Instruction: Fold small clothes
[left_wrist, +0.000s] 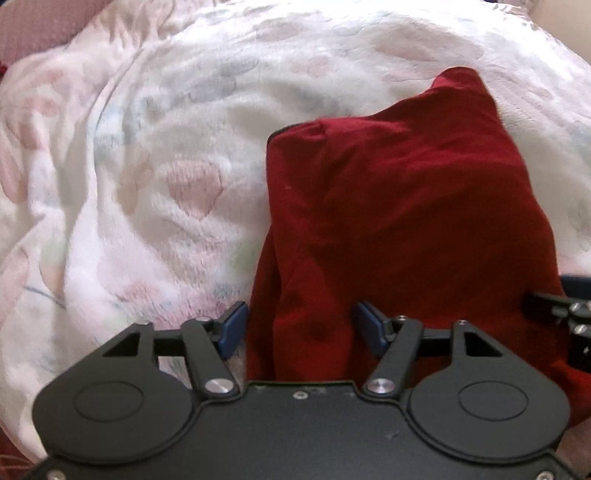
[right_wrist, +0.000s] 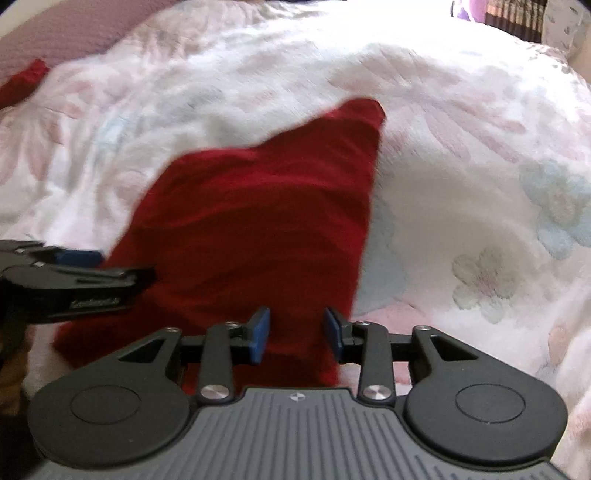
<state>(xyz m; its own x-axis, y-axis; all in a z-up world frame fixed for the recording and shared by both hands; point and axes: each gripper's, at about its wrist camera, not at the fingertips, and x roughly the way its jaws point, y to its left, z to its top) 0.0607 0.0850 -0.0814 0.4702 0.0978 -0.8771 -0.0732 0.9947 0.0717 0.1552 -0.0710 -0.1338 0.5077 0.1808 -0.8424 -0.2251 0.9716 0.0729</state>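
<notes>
A dark red garment (left_wrist: 406, 221) lies partly folded on a white floral blanket (left_wrist: 147, 166). My left gripper (left_wrist: 297, 328) is open, its blue pads either side of the garment's near left edge. In the right wrist view the same red garment (right_wrist: 258, 229) stretches away from my right gripper (right_wrist: 296, 334), which is open with the garment's near right edge between its blue pads. The left gripper's fingers (right_wrist: 79, 275) show at the left edge of the right wrist view. The right gripper's fingers (left_wrist: 554, 314) show at the right edge of the left wrist view.
The fluffy blanket (right_wrist: 461, 184) covers the whole bed in rumpled folds. A second red cloth (right_wrist: 26, 79) lies far left by a mauve sheet (right_wrist: 74, 33). Curtains and a purple item (right_wrist: 476, 9) are at the far right.
</notes>
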